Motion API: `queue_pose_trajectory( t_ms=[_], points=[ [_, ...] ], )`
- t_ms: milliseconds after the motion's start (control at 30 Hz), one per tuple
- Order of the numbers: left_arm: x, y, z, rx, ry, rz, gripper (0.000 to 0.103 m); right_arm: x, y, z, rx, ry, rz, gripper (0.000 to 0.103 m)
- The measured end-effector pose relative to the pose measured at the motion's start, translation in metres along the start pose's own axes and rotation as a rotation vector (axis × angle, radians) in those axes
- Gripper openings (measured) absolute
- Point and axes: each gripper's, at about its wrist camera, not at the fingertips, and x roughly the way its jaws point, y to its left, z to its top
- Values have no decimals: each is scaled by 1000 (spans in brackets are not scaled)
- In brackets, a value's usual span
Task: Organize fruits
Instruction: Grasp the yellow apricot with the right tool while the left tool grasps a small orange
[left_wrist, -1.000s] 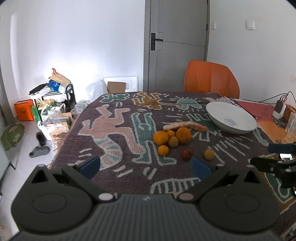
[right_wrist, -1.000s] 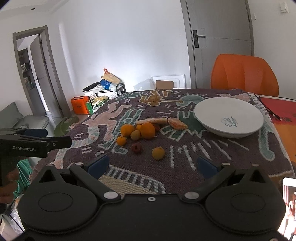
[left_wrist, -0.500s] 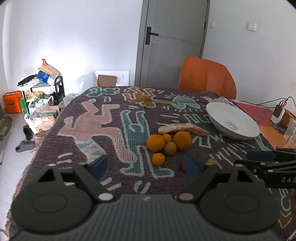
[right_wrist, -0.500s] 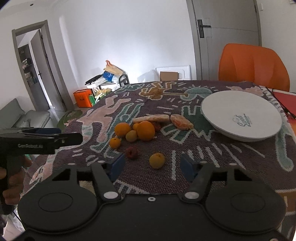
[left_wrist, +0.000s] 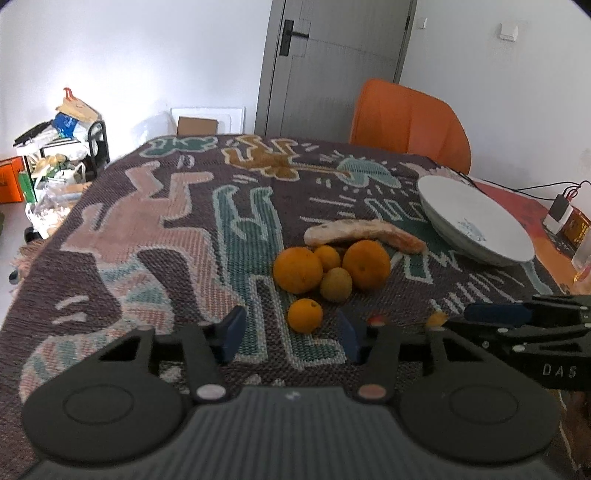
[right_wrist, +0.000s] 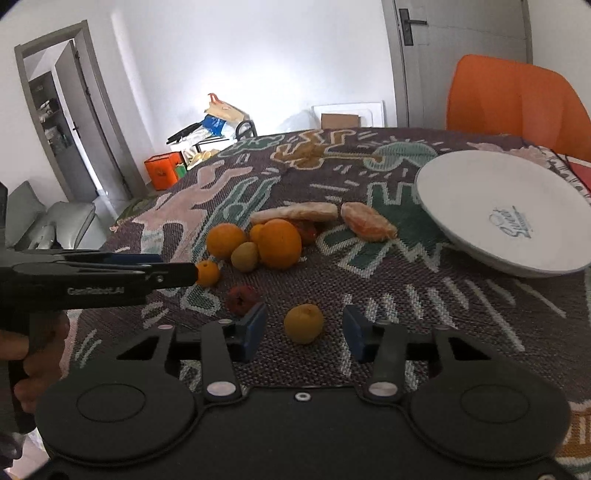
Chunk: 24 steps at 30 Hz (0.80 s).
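While both jaws gape, the right hand-held gripper (right_wrist: 303, 328) brackets a yellow fruit (right_wrist: 303, 323), the left hand-held gripper (left_wrist: 290, 332) a small orange (left_wrist: 304, 315).

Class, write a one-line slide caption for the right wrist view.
Open right claw straddles a small yellow-orange fruit on the patterned woven tablecloth.
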Motion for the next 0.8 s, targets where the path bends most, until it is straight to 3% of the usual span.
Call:
queue_pose_trajectory(
  t_ms=[100,200,367,433,500,800],
  points=[
    [8,-1,-1,0,11,-3,41,6,-1,1,-9,14,0,42],
    [13,-3,-1,1,18,-1,40,9,-2,1,-9,20,-2,36],
    [21,-8,-2,23,23,6,40,13,-2,-2,-21,29,4,36],
    [25,-8,-3,24,16,9,32,16,-3,-2,-22,35,7,27],
    [25,-7,-3,32,6,18,21,17,-4,-3,-17,29,10,25],
    [2,-21,11,51,-60,-25,20,-5,-13,2,-8,-36,7,25]
  ],
)
